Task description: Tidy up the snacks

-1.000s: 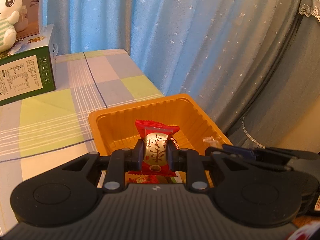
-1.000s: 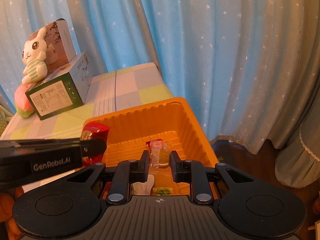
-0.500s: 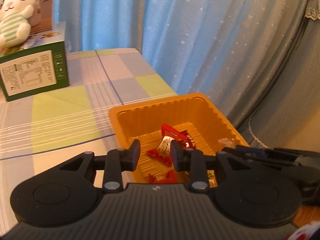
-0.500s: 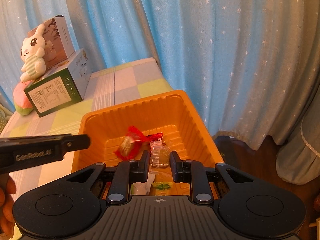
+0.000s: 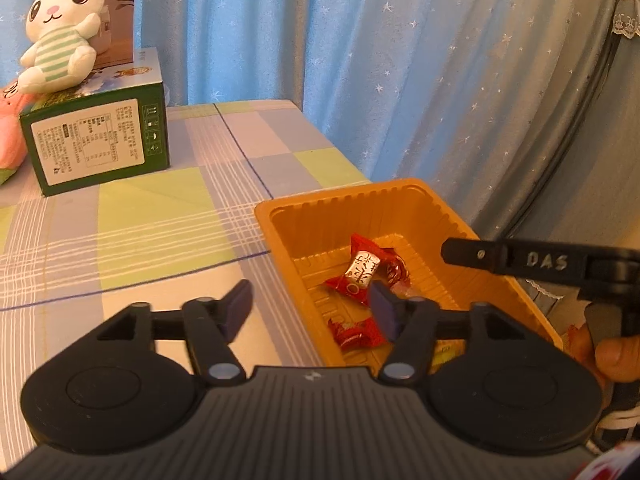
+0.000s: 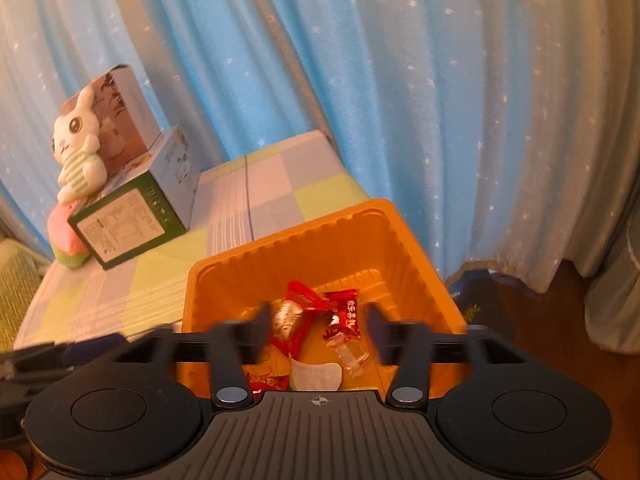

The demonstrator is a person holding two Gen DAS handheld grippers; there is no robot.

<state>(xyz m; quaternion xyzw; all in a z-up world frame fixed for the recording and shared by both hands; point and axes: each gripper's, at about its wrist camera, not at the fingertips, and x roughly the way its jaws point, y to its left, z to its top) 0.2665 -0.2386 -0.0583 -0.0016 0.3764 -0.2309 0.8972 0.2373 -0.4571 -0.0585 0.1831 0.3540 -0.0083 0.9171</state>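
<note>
Both grippers, left point(image 5: 310, 306) and right point(image 6: 318, 334), have just been opening (nothing pinched) over the orange tray point(image 5: 496, 276) of red candies point(image 5: 362, 270).

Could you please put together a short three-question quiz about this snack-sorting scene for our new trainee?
1. True or false: the left claw is clamped on a red candy.
2. Where do the wrapped snacks lie? A) on the checked tablecloth B) inside the orange tray C) on top of the green box
3. Fill in: the plush rabbit sits on top of the ______.

Key:
1. False. Its jaws have just been opening and stand apart, with nothing between them; the candy lies in the tray.
2. B
3. green box
</note>
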